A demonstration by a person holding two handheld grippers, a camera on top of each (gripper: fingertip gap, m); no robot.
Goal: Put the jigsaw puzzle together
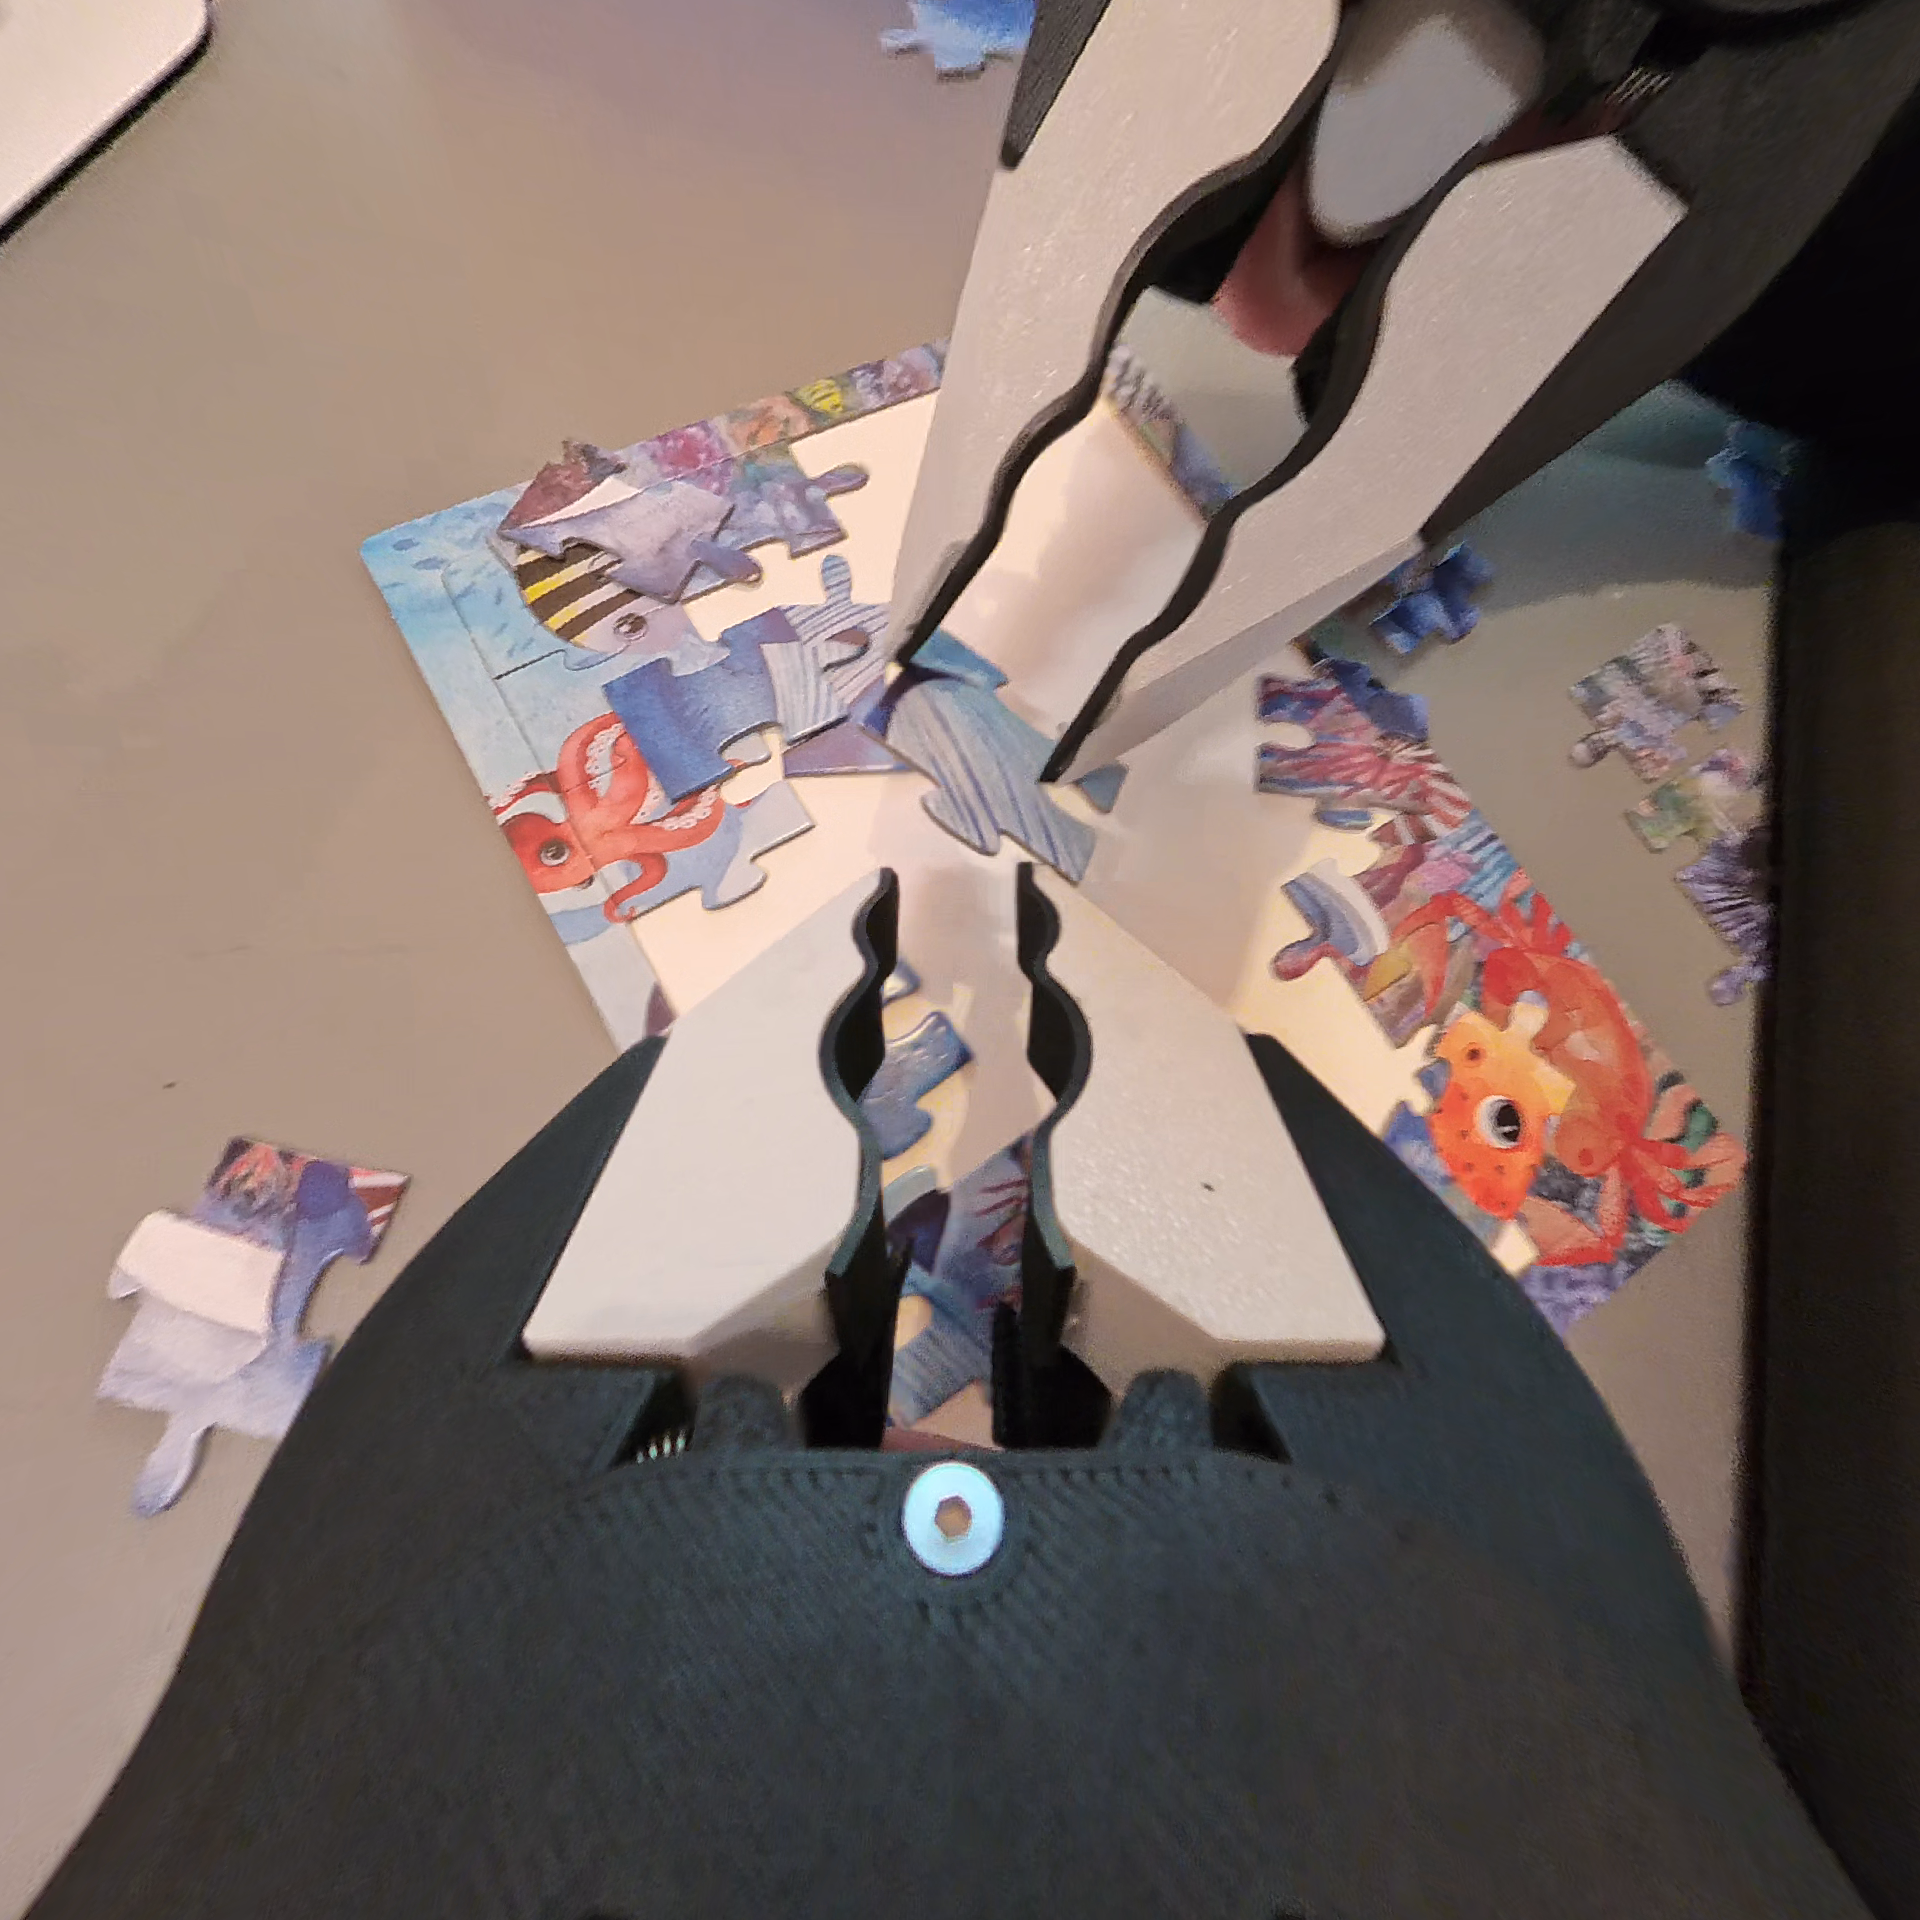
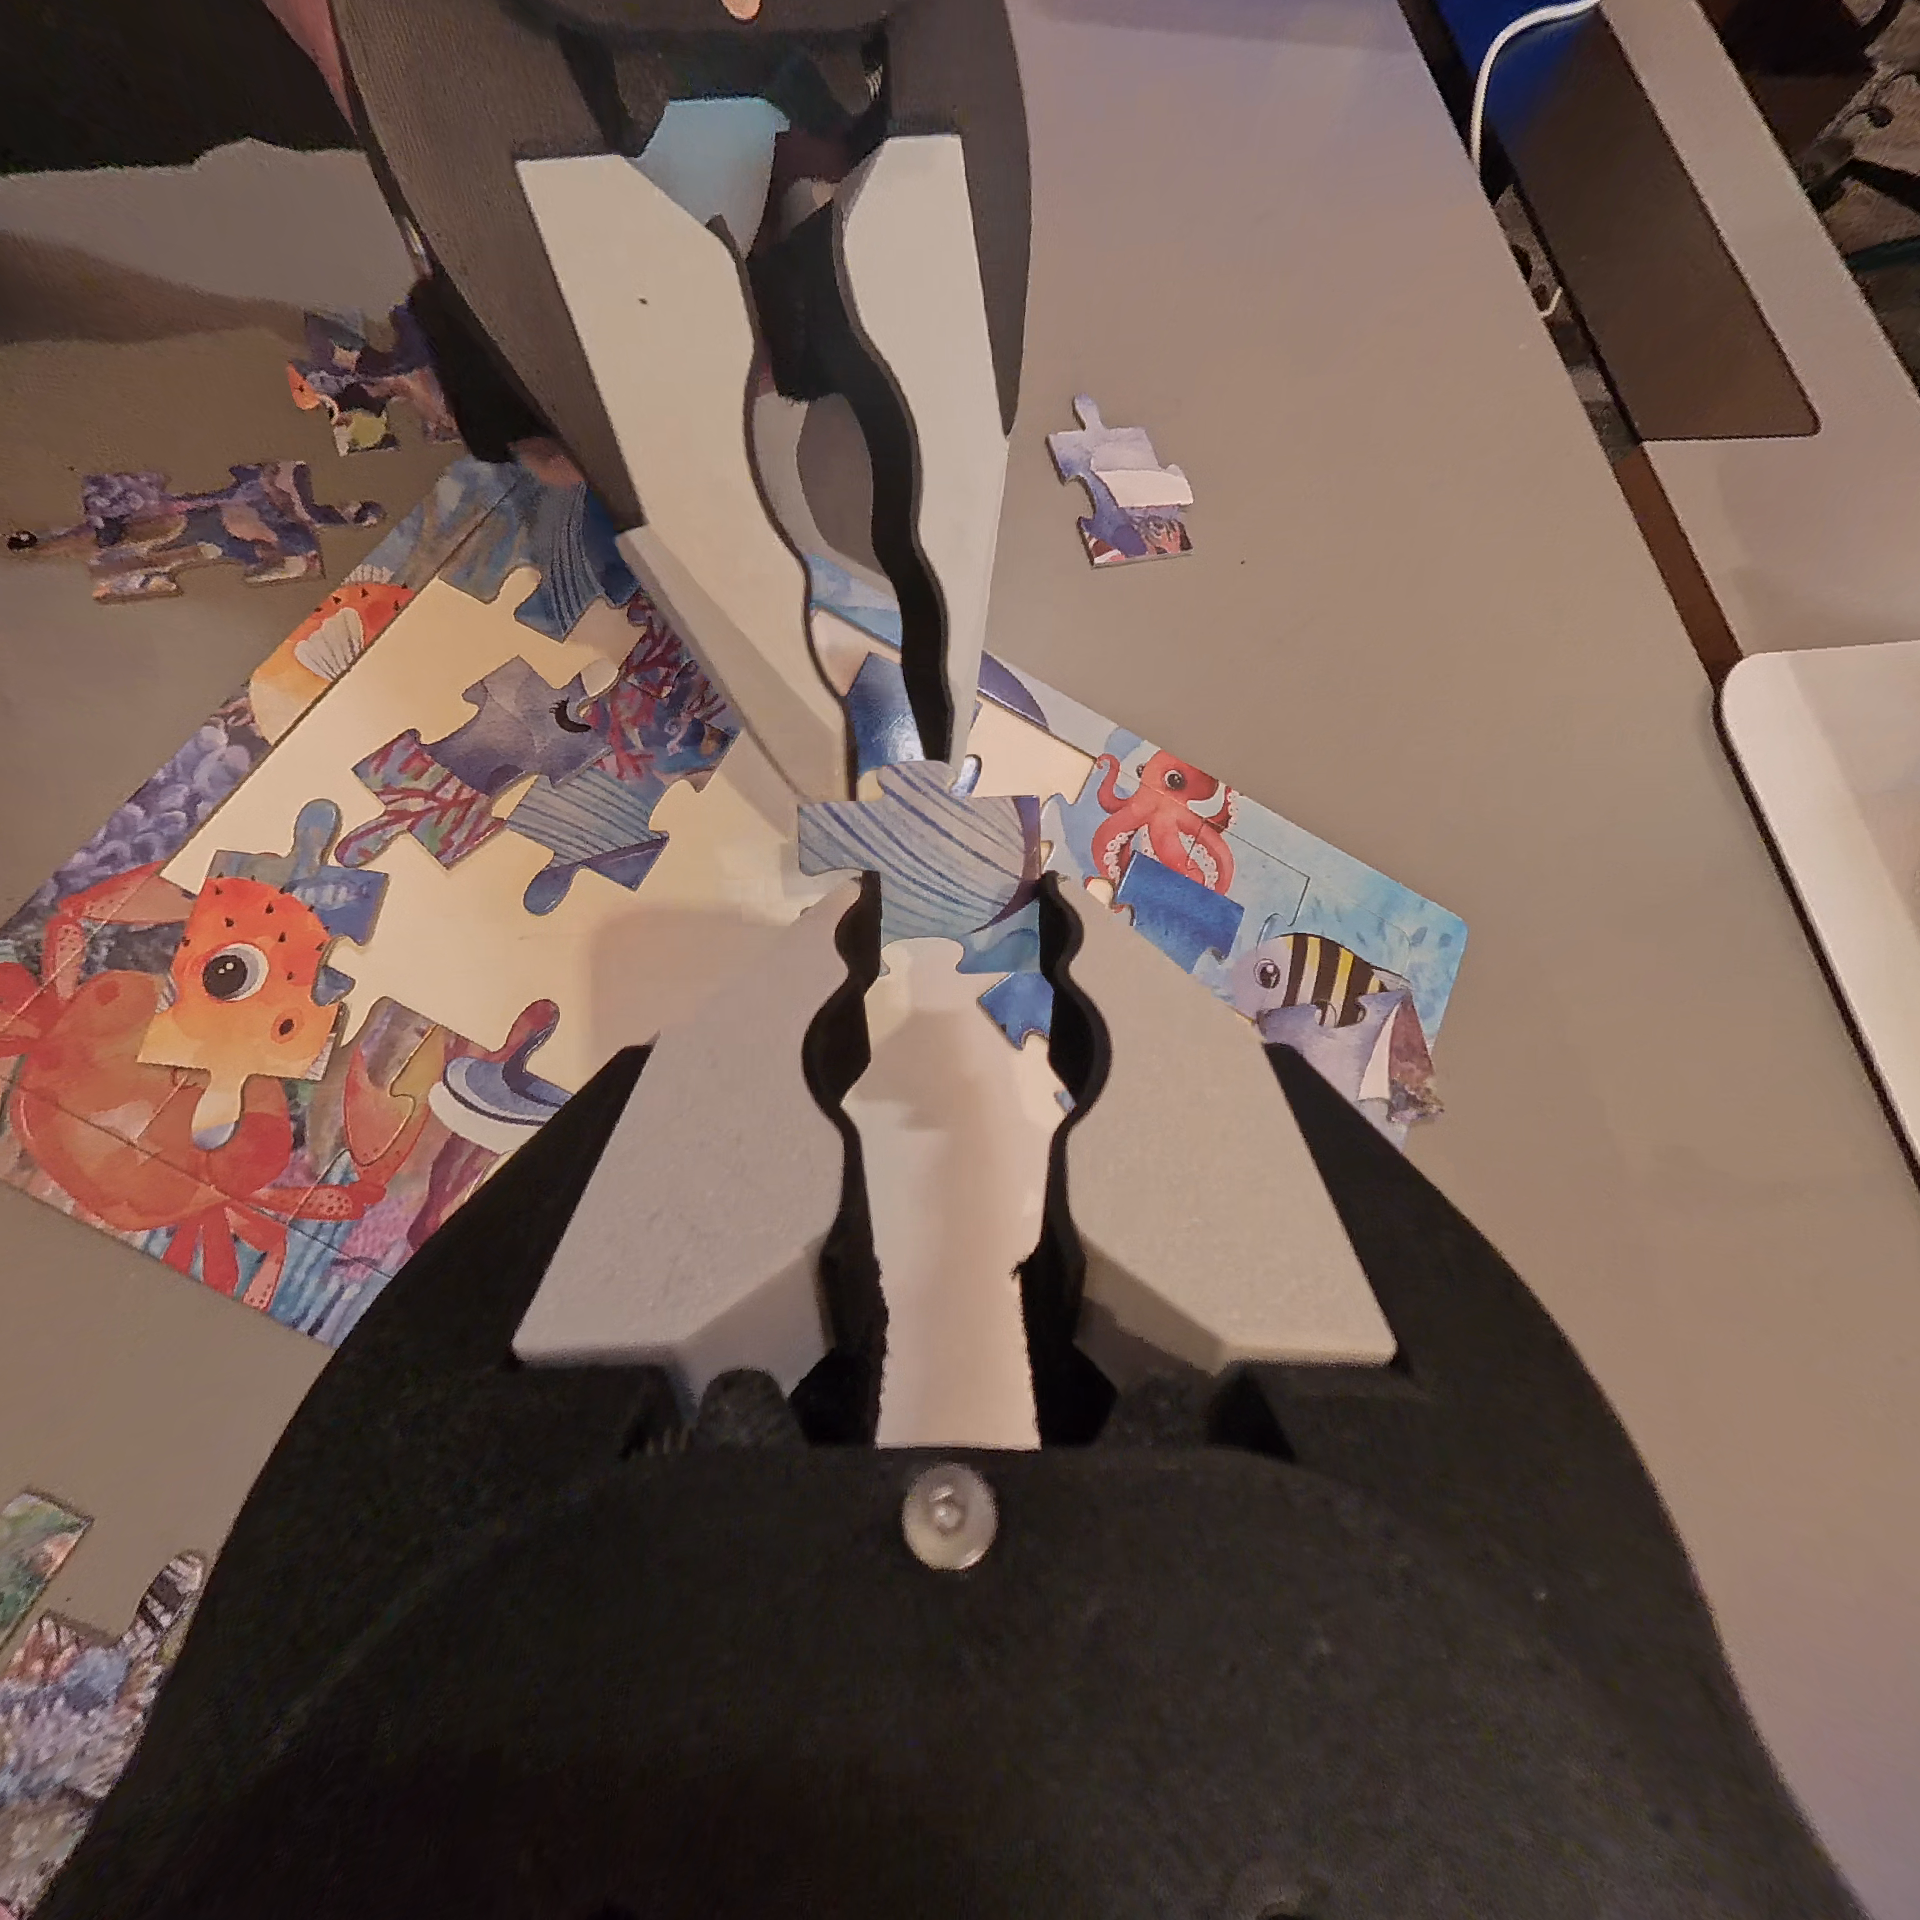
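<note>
A: How far along is the jigsaw?

B: Partly done, I'd judge. The flat cardboard puzzle tray with the printed sea-scene border (image 2: 1423,940) lies near the middle of the grey counter (image 2: 1351,416). Fitted pieces gather at 2 of its ends: the red octopus (image 2: 1169,821) and the yellow-and-black striped fish (image 2: 1320,977) at one, the big orange crab (image 1: 1548,997) at the other. The cream middle of the tray is mostly bare.

A: And what isn't fitted?

B: Several pieces lie loose on the tray, among them the orange pufferfish piece (image 2: 244,987) resting over the crab. More lie off it on the counter: a blue-and-white piece with its paper face peeling (image 1: 234,1288) toward one counter edge, and purple coral pieces (image 1: 1662,696) beyond the tray's crab end.

A: What are the grippers doing?

B: Both point at the blue-striped whale-pattern piece (image 2: 925,862) lying in the tray's bare centre. The right gripper (image 2: 951,883) has its fingers part open, straddling that piece at its near edge; whether the pads press it I can't tell. The left gripper (image 1: 951,878) hovers with its fingers narrowly apart and nothing between them, tips just beside the same piece.

A: So what's left?

B: Seating that whale piece, then the loose ones; most of the picture's middle remains.
</note>
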